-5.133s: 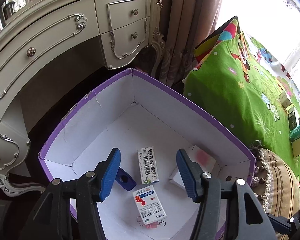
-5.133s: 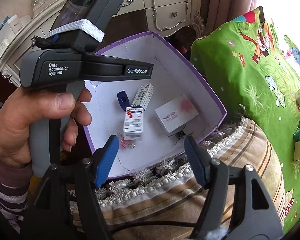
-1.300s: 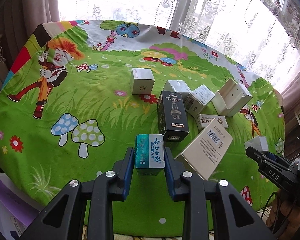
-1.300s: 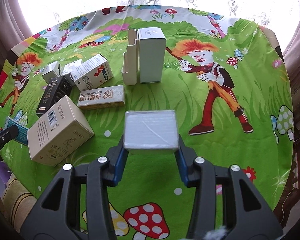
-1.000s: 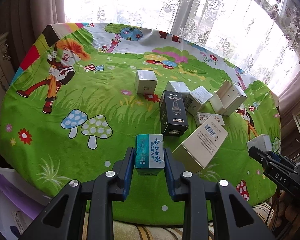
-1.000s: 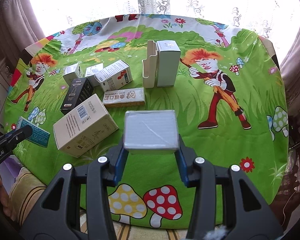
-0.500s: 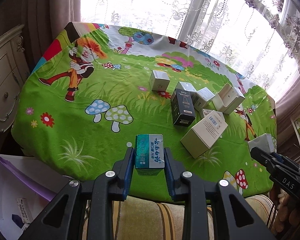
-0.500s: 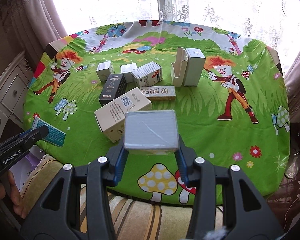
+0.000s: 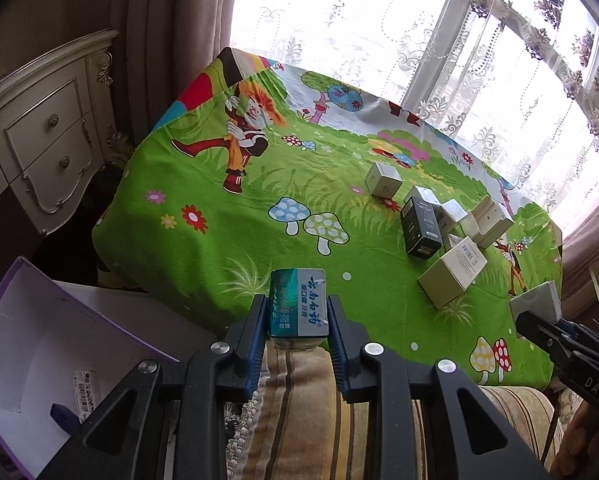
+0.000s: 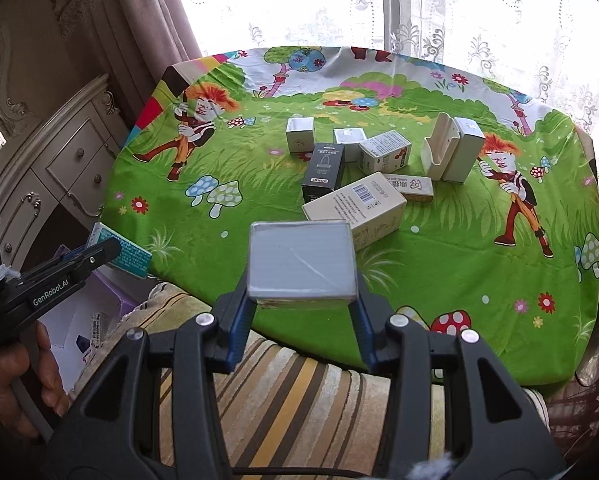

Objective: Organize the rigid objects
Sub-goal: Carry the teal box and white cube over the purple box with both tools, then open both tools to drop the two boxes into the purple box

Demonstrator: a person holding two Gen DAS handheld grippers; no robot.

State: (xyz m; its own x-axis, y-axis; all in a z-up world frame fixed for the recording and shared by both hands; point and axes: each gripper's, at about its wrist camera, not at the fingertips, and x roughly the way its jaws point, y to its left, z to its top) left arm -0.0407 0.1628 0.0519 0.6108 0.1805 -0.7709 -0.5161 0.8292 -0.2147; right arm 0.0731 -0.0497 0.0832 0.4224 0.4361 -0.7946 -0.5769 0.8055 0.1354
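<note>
Your left gripper (image 9: pixel 298 320) grasps a teal box (image 9: pixel 298 303); your right gripper (image 10: pixel 302 298) grasps a grey box (image 10: pixel 301 260).

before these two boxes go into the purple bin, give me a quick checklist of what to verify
1. Left gripper clamped on the teal box: ok, both pads press its sides.
2. Right gripper clamped on the grey box: ok, held squarely.
3. Purple bin within sight: ok from the left wrist view, at lower left; the right wrist view shows only a sliver.
4. Room in the bin: ok, white floor shows around a small blue item and a labelled box.
5. Either box over the bin opening: not ok, both are over the striped cushion.
6. The two grippers apart from each other: ok.
</note>
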